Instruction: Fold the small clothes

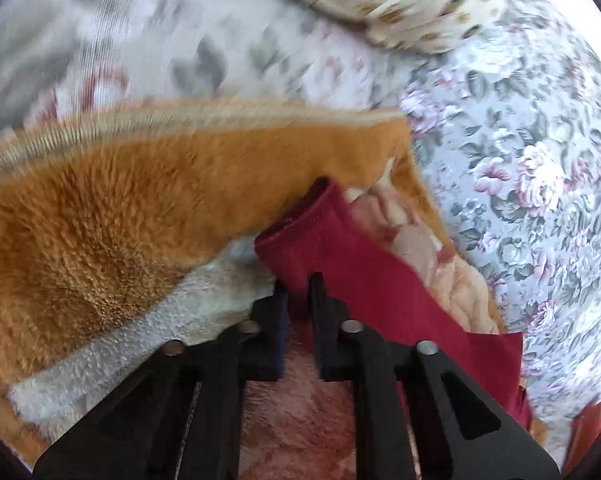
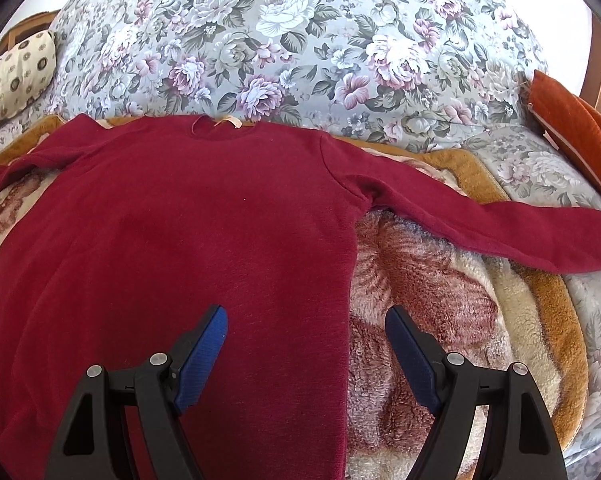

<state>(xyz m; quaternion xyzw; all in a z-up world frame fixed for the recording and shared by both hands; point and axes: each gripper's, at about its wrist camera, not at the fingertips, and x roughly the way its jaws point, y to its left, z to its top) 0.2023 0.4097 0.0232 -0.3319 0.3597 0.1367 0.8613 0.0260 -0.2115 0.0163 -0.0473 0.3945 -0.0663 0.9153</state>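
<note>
1. A dark red long-sleeved top (image 2: 172,232) lies flat, face up or down I cannot tell, on a plush fleece blanket (image 2: 428,312) with a tan border and a brownish flower pattern.
2. The blanket is spread over a bed covered in a grey floral sheet (image 2: 300,40); the top's neckline lies at the blanket's far edge, just short of the bare floral sheet.
3. Both sleeves are stretched outward: the one on the right of the right wrist view reaches past the blanket's tan border toward the bed's right edge, and its cuff end runs out of view.
4. The right gripper (image 2: 306,324) hangs over the lower part of the top, its blue-padded fingers (image 2: 204,356) wide apart with nothing between them; one finger is above the red cloth, the other above the blanket just beside the top's side edge.
5. The left gripper (image 1: 298,284) has its black fingers (image 1: 320,304) drawn together on the other sleeve of the top (image 1: 340,264), near its cuff; the red cloth sits pinched between them.
6. In the left wrist view a flap of the blanket (image 1: 100,220) lies turned over beside that sleeve, showing its tan pile and pale edge.
7. A cream pillow with brown dots (image 2: 24,68) lies at the bed's far left corner, and a rust-orange cushion (image 2: 580,128) at its right edge.
</note>
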